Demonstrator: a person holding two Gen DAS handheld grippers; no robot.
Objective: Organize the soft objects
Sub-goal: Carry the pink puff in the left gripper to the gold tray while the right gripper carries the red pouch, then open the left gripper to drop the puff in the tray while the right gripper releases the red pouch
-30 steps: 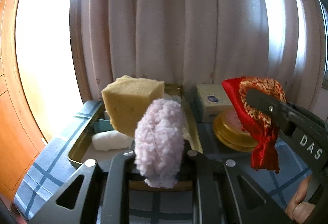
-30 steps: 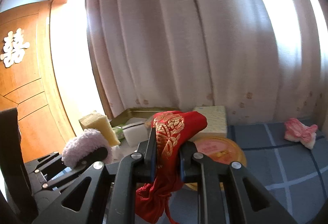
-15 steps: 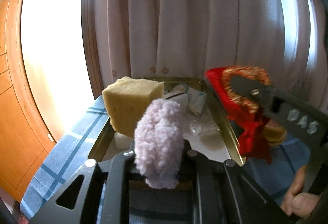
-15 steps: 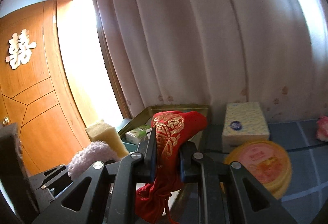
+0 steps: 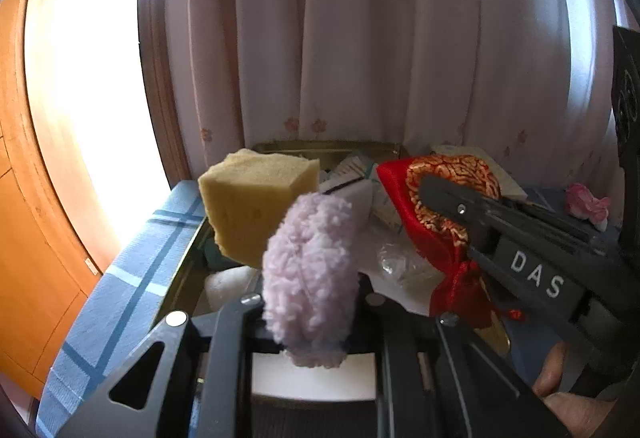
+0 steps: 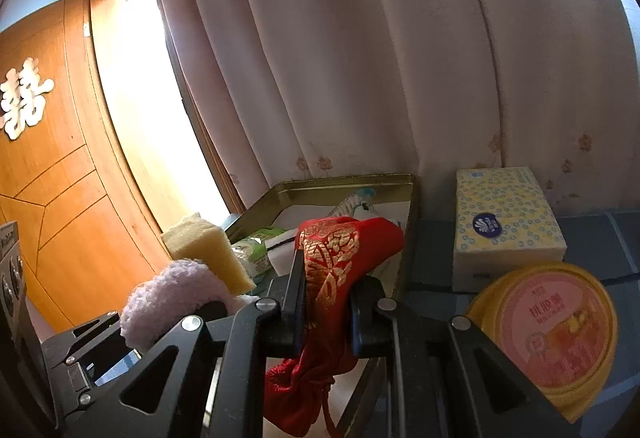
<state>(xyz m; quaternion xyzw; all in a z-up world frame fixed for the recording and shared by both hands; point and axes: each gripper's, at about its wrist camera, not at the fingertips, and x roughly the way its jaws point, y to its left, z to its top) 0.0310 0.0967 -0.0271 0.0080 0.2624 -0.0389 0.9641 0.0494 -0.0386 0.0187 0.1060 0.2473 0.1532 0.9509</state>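
Two hand-held grippers over gold tray [image 6: 408,197], left [image 5: 310,290] clamping lilac fluffy piece [image 5: 310,270], right [image 6: 326,298] clamping red pouch [image 6: 340,266]

A patterned yellow tissue box [image 6: 506,224] stands beside a round yellow tub with a pink lid [image 6: 550,334], seemingly touching it, on blue checked cloth [image 5: 132,278]; pale pleated curtain [image 6: 360,57] behind.

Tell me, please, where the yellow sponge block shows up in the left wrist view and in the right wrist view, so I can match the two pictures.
Left wrist view: the yellow sponge block sits left of centre, just behind the fluffy pink item.
Right wrist view: the same block is lower left, again by the fluffy pink item.
Shared landmark: the gold metal tray below the curtain.
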